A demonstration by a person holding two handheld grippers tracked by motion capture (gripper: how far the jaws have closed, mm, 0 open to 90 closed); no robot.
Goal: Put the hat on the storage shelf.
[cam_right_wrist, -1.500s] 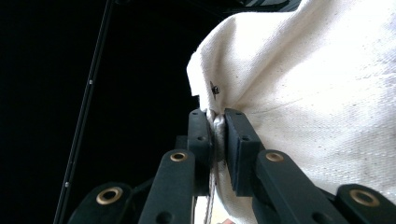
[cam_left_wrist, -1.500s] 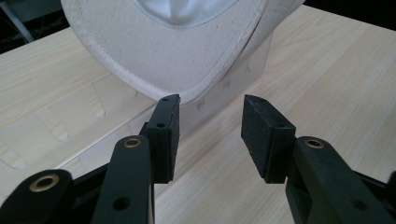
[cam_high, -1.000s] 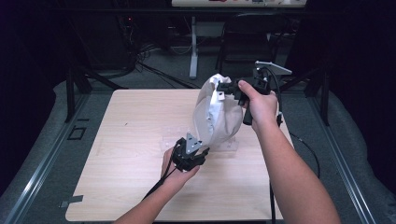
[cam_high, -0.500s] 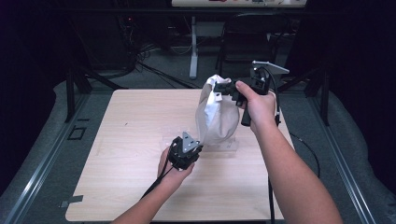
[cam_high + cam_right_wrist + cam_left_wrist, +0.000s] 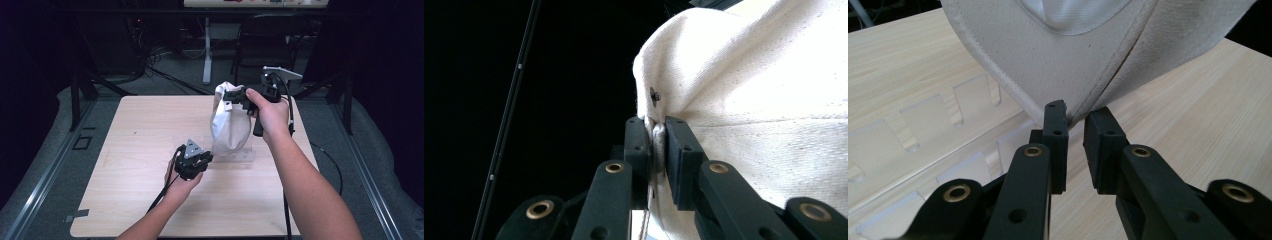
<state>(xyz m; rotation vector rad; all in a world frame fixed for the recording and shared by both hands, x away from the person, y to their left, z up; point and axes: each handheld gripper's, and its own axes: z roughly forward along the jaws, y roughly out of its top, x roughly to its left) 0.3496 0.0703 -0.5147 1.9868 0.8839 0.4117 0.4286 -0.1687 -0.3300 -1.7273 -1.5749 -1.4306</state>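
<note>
My right gripper (image 5: pixel 231 95) pinches the top of the white cloth bag (image 5: pixel 229 127), holding it up over the table (image 5: pixel 125 150). My left gripper (image 5: pixel 1075 120) has just been closing on the bag's bottom corner, above a clear slotted tray (image 5: pixel 913 145). What the bag holds, I cannot tell.

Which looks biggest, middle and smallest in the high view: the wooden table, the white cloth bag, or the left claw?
1. Wooden table, by far the largest.
2. White cloth bag.
3. Left claw, smallest, though its black body looks only somewhat smaller than the bag, and the bag is held up nearer the camera.
</note>
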